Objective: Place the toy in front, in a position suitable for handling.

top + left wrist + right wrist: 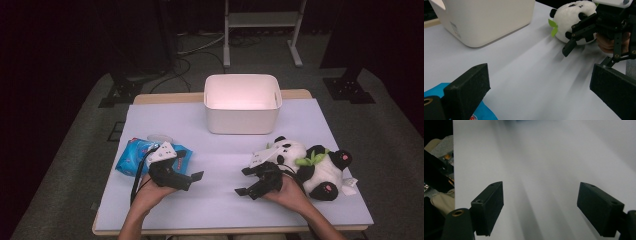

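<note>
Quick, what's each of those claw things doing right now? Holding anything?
Left gripper: open, holding nothing, beside the blue packet.
Right gripper: open, holding nothing, next to the panda toy.

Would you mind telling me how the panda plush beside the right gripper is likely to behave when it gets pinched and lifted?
The panda plush looks fluffy and rounded, so it probably squashes under the pads and is light for its size. Its limbs splay loosely, so they may dangle. Lying on its side on the table, it seems unlikely to roll.
</note>
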`<state>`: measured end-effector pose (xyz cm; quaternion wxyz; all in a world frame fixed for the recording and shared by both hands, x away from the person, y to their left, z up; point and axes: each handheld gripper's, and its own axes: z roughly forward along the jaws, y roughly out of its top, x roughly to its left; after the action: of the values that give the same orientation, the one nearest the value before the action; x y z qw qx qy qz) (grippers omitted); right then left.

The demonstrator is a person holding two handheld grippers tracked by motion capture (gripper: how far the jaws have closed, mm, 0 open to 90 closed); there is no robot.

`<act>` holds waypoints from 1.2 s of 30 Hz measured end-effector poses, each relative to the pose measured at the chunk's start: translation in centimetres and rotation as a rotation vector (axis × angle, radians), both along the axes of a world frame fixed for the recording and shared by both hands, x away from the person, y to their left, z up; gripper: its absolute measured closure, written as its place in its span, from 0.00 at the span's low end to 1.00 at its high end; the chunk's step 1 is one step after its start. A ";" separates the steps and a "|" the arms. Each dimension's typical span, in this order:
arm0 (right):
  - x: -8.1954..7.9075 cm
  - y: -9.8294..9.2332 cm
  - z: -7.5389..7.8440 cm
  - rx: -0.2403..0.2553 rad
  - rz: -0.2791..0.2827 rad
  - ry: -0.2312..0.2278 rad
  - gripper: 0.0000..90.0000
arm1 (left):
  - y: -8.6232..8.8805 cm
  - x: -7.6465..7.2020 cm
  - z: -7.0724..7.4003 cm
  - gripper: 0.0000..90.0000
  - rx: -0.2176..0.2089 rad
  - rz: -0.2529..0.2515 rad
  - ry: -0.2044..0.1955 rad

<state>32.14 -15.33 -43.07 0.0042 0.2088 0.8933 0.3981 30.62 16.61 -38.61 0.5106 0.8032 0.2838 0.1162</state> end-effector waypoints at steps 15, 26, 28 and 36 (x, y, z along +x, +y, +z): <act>0.2 -0.4 3.4 0.006 0.006 0.030 0.22 | 0.4 -0.3 0.3 0.02 -0.005 0.005 -0.007; 0.5 -1.6 7.0 -0.013 -0.009 0.006 0.22 | 0.4 -0.3 0.6 0.02 -0.008 0.002 -0.017; 0.6 -1.9 7.6 -0.009 -0.010 0.009 0.22 | 0.4 -0.3 0.6 0.02 -0.008 0.001 -0.015; 0.9 -3.8 9.2 -0.026 -0.030 0.005 0.22 | 0.3 -0.2 0.3 0.02 -0.004 0.001 -0.005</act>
<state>33.07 -19.15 -33.91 0.0108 0.2232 0.8951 0.3858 30.38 16.87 -38.26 0.5130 0.8018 0.2829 0.1179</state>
